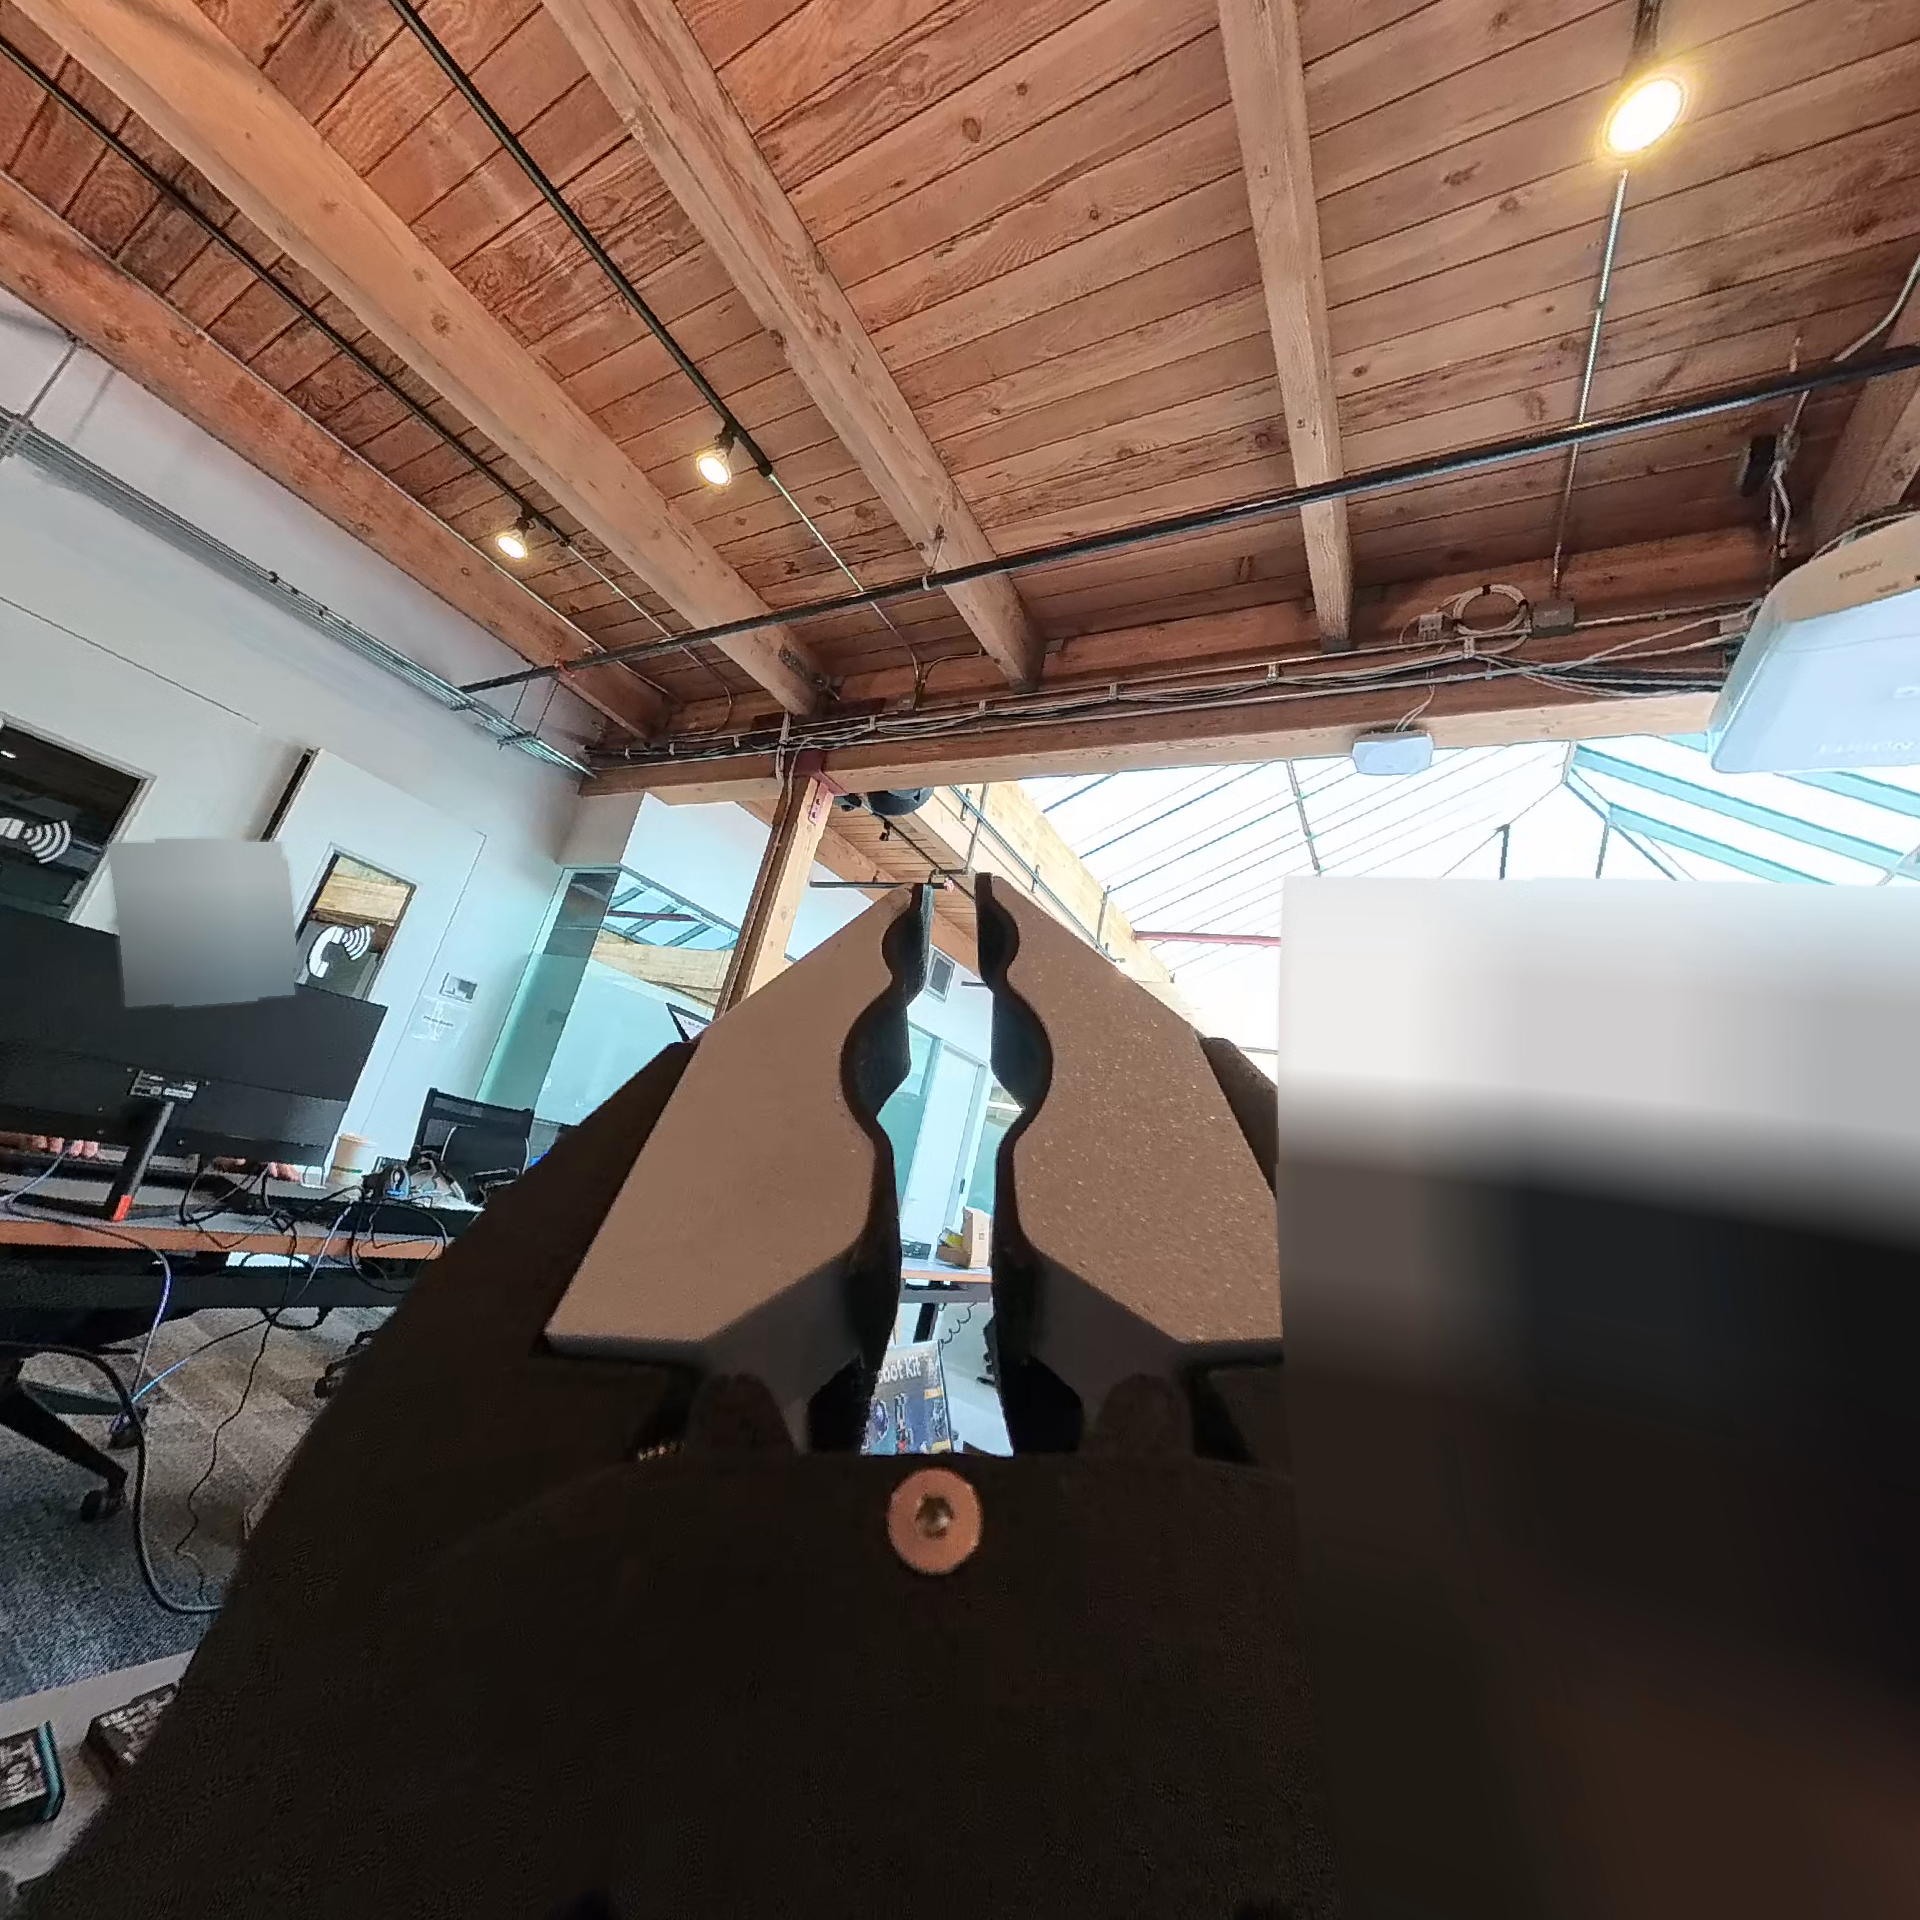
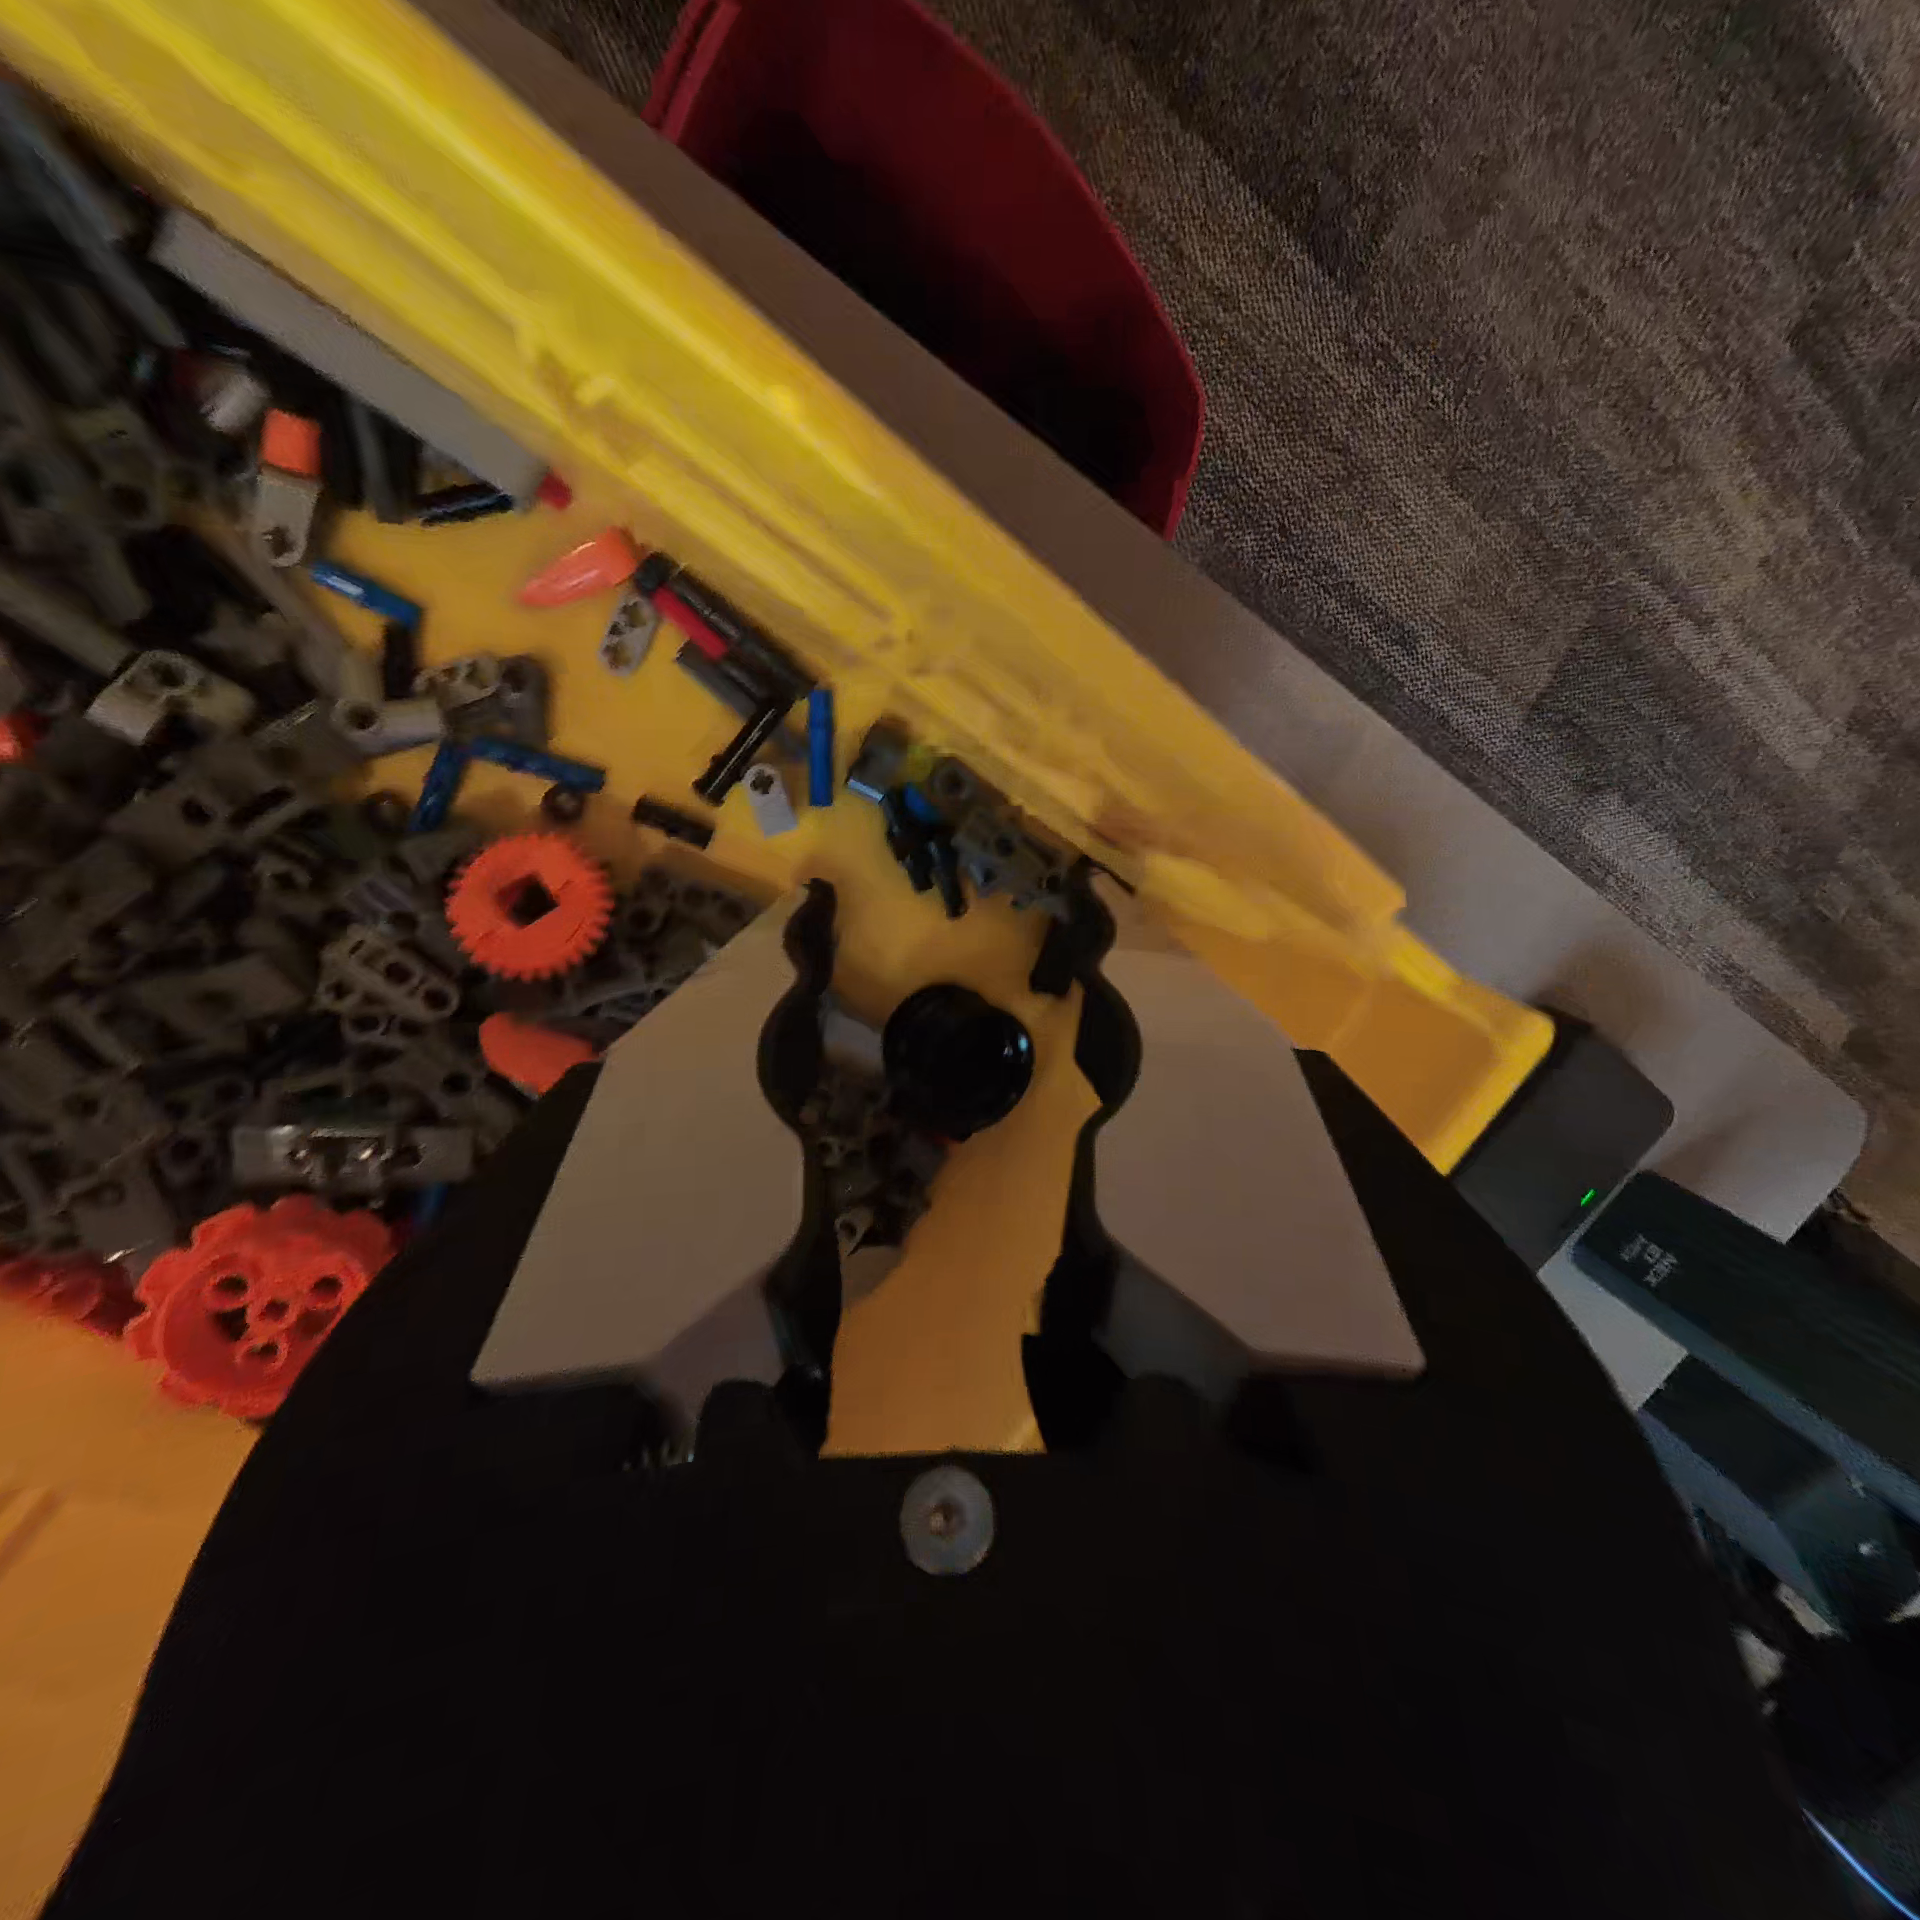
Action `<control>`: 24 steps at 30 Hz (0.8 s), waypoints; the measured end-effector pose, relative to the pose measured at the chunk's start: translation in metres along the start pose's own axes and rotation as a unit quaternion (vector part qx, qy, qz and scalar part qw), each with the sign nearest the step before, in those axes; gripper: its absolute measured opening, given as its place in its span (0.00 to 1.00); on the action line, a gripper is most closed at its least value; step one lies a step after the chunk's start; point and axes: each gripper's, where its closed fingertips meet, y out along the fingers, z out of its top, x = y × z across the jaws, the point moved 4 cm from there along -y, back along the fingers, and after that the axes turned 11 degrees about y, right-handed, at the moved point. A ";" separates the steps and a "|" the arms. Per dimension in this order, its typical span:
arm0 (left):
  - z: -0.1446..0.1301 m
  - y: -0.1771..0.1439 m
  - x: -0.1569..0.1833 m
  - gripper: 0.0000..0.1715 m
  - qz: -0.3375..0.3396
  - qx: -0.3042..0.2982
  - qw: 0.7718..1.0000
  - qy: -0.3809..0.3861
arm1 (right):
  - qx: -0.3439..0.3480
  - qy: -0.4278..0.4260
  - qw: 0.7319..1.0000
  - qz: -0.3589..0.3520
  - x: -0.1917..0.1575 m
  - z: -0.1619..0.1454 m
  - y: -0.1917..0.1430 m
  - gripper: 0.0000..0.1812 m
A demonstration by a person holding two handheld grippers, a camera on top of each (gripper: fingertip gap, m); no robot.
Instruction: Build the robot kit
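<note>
While the left gripper (image 1: 948,894) is tipped up toward the wooden ceiling (image 1: 1039,312), nothing is held in it. Its jaws are nearly closed, with only a thin gap left between the tips, and only air is seen there. A desk (image 1: 208,1231) with a black screen (image 1: 177,1049) is seen far off on the left, well apart from the tips.

The right gripper (image 2: 945,914) is pointed down into a yellow tray (image 2: 727,416). Its jaws are spread wide apart, and nothing is pinched yet. A small black round part (image 2: 956,1055) is seen between the two fingers, lying on the tray floor near the tray's far edge; whether it is touched cannot be told. Some grey bits are piled just beside it. An orange gear (image 2: 528,906) is seen just off the left finger, and an orange wheel piece (image 2: 249,1311) lies nearer the tray's left side. Most of the grey and black pieces (image 2: 187,935) are heaped toward the left, likely so single parts can be reached more easily near the edge. A red bin (image 2: 1039,208) is seen past the tray's far edge.
</note>
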 end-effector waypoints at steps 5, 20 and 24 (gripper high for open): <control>0.000 0.000 0.000 0.04 -0.001 0.002 1.000 -0.002 | -0.097 -0.047 0.994 -0.024 0.000 -0.010 0.026 0.25; 0.006 -0.004 0.002 0.04 -0.003 0.013 1.000 -0.001 | -0.129 -0.013 0.991 -0.033 0.004 -0.054 -0.026 0.08; 0.006 -0.004 0.002 0.04 -0.004 0.012 1.000 -0.001 | -0.143 -0.033 0.988 -0.047 0.002 -0.049 -0.015 0.05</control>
